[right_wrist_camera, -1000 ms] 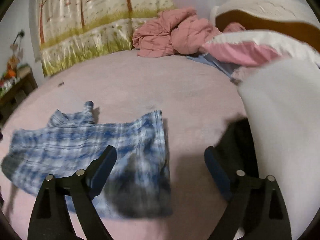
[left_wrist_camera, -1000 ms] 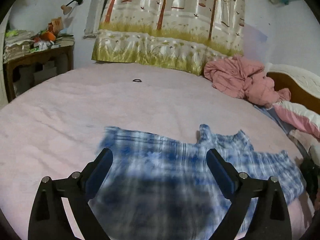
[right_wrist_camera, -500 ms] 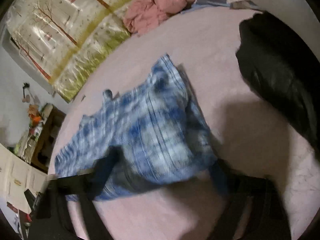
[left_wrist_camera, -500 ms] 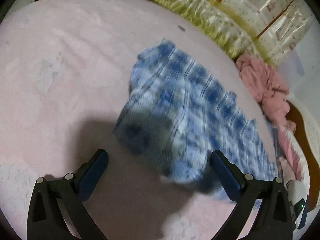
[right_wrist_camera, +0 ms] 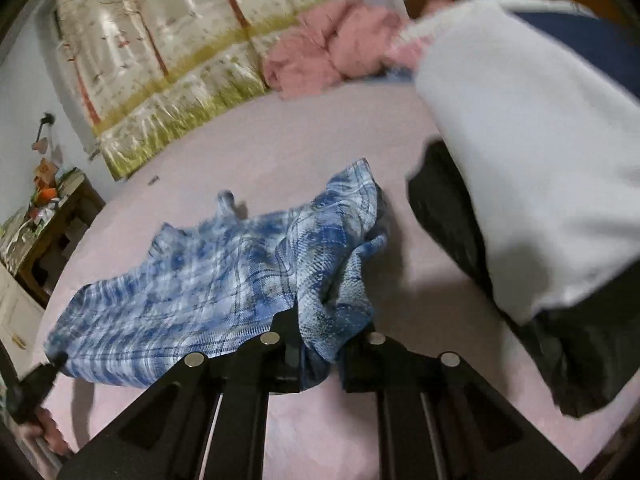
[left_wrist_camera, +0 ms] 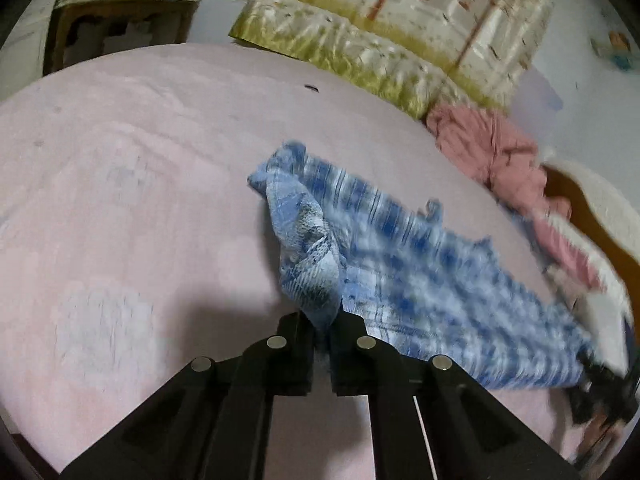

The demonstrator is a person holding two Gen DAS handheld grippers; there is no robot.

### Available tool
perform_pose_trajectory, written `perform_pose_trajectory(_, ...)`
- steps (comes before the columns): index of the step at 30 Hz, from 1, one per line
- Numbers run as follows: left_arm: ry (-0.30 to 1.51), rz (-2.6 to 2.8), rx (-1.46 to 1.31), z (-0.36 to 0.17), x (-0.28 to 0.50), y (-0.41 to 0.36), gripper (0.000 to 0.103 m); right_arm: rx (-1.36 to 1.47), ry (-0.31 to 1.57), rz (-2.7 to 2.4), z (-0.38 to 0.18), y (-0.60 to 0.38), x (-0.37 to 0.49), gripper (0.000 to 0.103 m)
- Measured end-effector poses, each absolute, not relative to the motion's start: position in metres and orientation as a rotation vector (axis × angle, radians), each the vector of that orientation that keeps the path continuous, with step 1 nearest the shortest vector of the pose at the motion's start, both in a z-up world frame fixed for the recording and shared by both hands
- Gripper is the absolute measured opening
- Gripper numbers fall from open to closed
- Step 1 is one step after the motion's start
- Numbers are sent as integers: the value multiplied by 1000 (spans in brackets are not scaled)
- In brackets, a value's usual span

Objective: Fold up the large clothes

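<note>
1. The shirt [left_wrist_camera: 420,280], blue plaid, lies spread on the pink bed [left_wrist_camera: 120,200].
2. Left gripper [left_wrist_camera: 322,320]: jaws clenched on one near corner of the shirt, lifting it.
3. Right gripper [right_wrist_camera: 320,344]: jaws grasping the other near corner, bunched between them.
4. A pink blanket [right_wrist_camera: 332,52] lies heaped at the bed's far side.

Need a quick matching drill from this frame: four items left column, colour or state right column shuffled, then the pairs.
1. plaid shirt
2. left gripper
3. crumpled quilt
4. bedsheet

A. pale pink, spread flat
B. blue and white, corners lifted
C. salmon pink, bunched by the curtain
D. black, shut on fabric

Pairs: 1-B, 2-D, 3-C, 4-A
</note>
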State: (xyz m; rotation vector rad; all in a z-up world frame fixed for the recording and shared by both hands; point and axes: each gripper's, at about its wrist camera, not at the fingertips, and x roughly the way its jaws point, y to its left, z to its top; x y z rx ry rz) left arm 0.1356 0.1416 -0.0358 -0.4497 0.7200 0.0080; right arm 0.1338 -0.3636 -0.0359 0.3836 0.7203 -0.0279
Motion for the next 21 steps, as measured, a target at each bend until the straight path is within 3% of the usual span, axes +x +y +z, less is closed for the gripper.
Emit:
perform_pose_trajectory(2,744,16,-419,-44,135,137,9,384,766,-46,-50,-366,138,16)
perform_pose_trajectory(4,754,17,-435,-50,138,139,35,348,801,-105,-57,-363,144,35)
perform_pose_trajectory(5,759,-15,-462,-53,143,142,60,341,797,-119,-56,-362,144,37)
perform_pose_trajectory(6,764,-36,-505,-57,147,146,69,334,784,-129,-54,-361,142,40)
perform_pose_trajectory(8,779,-73,-583,-64,157,152,72,302,745,-138,-47,-358,139,47)
perform_pose_trajectory(9,800,-69,-594,-66,165,153,72,281,725,-149,-44,-356,137,54)
perform_pose_trajectory(11,808,-25,-596,-71,170,158,72,225,671,-182,-36,-351,132,57)
perform_pose_trajectory(12,795,-17,-602,-70,171,158,63,199,646,-187,-33,-348,129,57)
perform_pose_trajectory(13,784,-16,-602,-69,171,158,50,181,623,-177,-30,-345,128,58)
perform_pose_trajectory(14,767,-37,-598,-65,171,156,22,178,604,-151,-29,-342,126,58)
perform_pose_trajectory(15,738,-54,-570,-59,169,152,9,190,589,-130,-28,-342,123,58)
perform_pose_trajectory(17,654,-29,-454,-37,159,139,8,235,551,-57,-25,-337,118,47)
perform_pose_trajectory(19,582,-29,-350,-18,151,123,7,257,563,110,-23,-319,125,24)
perform_pose_trajectory(21,519,-61,-287,1,143,106,7,269,597,275,-25,-292,134,16)
